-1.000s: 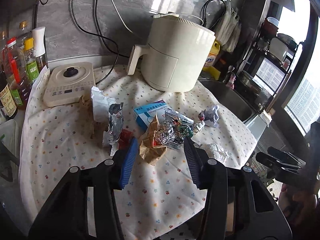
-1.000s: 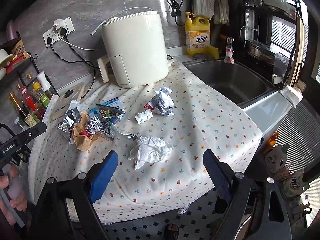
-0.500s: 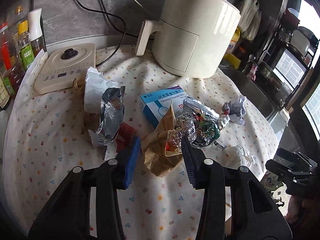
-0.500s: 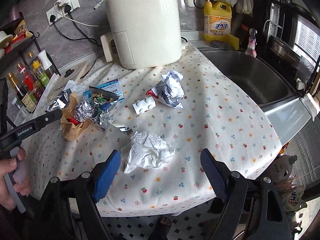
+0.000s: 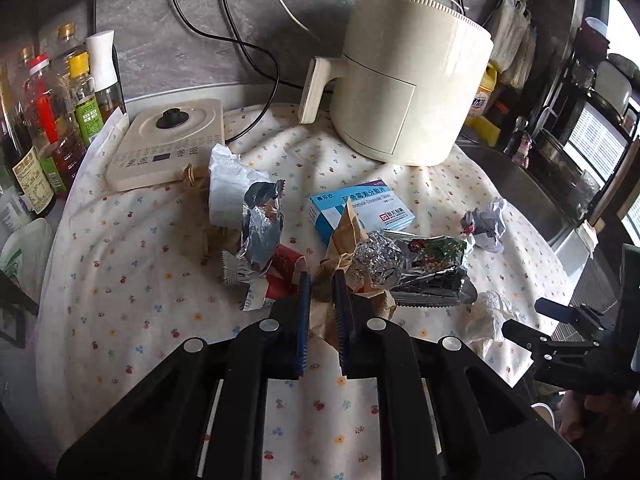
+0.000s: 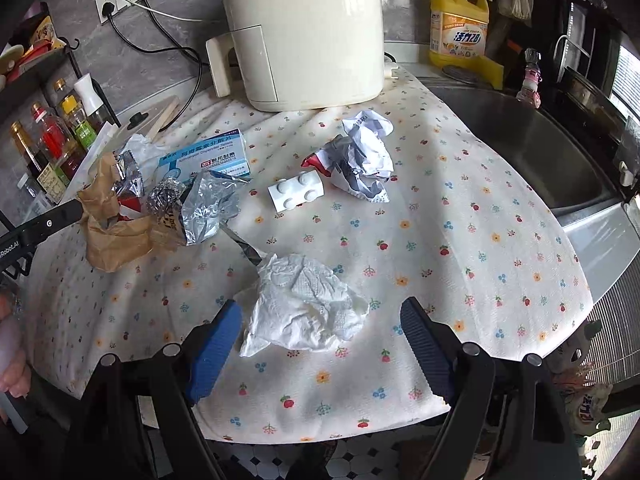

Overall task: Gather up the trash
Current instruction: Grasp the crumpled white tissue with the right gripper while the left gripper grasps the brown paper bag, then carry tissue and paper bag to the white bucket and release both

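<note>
Kitchen counter with a floral cloth (image 6: 460, 240) over it, grey wall behind, sink (image 6: 532, 152) off to the right side. Trash is scattered all over the cloth. Left gripper (image 5: 320, 280) has its jaws pinched nearly together on the edge of the brown bag (image 5: 344, 248), which is crumpled and open, with a foil ball (image 5: 380, 260) sitting in its mouth and something red poking out below that. Just beside the bag lies a shiny wrapper (image 5: 432, 268), and behind it a blue box (image 5: 360, 208) that stays closed, so no telling what's inside. Further left there's a silver packet (image 5: 260, 232) with a red wrapper (image 5: 284, 268) touching it. Right gripper (image 6: 320, 316) has its jaws spread wide, one on each side of the white tissue (image 6: 304, 304), neither pad touching it as far as the view shows. Past the tissue sits a small white block (image 6: 296, 194), and next to that a crumpled paper (image 6: 360, 156). Air fryer (image 6: 300, 28) stands at the back, closed up. Yellow soap bottle (image 6: 460, 28) stands by the sink, and a row of sauce bottles (image 5: 48, 128) lines the left edge beside a flat cooker (image 5: 168, 144).
</note>
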